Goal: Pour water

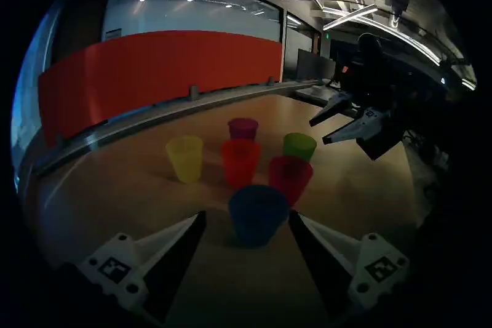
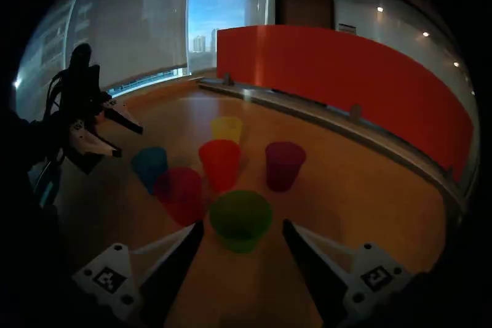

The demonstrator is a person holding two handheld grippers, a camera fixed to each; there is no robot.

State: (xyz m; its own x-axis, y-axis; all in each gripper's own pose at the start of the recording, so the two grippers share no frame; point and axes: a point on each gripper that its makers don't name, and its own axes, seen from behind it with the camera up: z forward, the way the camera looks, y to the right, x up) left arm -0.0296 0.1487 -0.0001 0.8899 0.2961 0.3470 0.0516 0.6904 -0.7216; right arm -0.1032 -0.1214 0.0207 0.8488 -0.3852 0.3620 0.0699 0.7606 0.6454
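Several plastic cups stand close together on the wooden table (image 1: 123, 199). In the left gripper view, the blue cup (image 1: 258, 214) sits just ahead of my open left gripper (image 1: 246, 217), between its fingertips but untouched. Behind it stand a red cup (image 1: 289, 177), an orange cup (image 1: 240, 162), a yellow cup (image 1: 184, 157), a green cup (image 1: 299, 145) and a purple cup (image 1: 243, 128). The right gripper (image 1: 318, 133) hovers open beyond the green cup. In the right gripper view, the green cup (image 2: 241, 220) is nearest my open right gripper (image 2: 242, 224). The left gripper (image 2: 129, 142) hangs open near the blue cup (image 2: 150, 167). It is too dark to see what the cups hold.
A red-orange partition panel (image 1: 160, 72) and a metal rail (image 1: 184, 106) run along the table's far edge. Windows (image 2: 218, 8) lie beyond the table. Bare tabletop (image 2: 369, 199) stretches to the right of the purple cup (image 2: 284, 165).
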